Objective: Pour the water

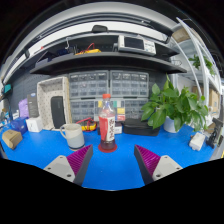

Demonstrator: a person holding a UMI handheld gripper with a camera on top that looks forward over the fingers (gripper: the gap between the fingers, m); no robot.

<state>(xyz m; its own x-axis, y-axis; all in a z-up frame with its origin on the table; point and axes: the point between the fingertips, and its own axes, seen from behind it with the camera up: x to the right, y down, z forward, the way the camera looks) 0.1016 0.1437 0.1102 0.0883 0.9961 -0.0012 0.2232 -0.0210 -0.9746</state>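
Right, biggest thing first: the blue tabletop point(112, 160) fills most of what I see, w/ shelves point(95, 60) up above loaded w/ gear I can't make out. Along the back runs a wall of small drawer bins point(105, 90). Off at the right rear corner sits a leafy green plant point(175, 103), w/ a dark tray point(140, 127) just beside it. Toward the left rear there's a white box-like appliance point(52, 102), and some small clutter further left I can't identify.

Near the middle of the tabletop stands the bottle point(106, 122), upright, red cap on top, red label at the base. A white mug point(72, 134) sits just to its left, apart from it, not touching.

The gripper point(113, 160) hangs short of the bottle, its fingers spread wide apart, clamped on nothing. Both purple pads point(78, 160) show, and the bottle is beyond them, roughly in line w/ the gap, nearer the left finger.

Progress, as I judge it: barely begun. Bottle not grasped, cap looks on, mug contents not visible from here. Left to do: reach in, grip the bottle, lift, tip over the mug.

Room to move: the front half of the tabletop is bare blue, so the straight approach is free. Tightest spot is the mug at the bottle's left; the right side toward the tray has more slack.
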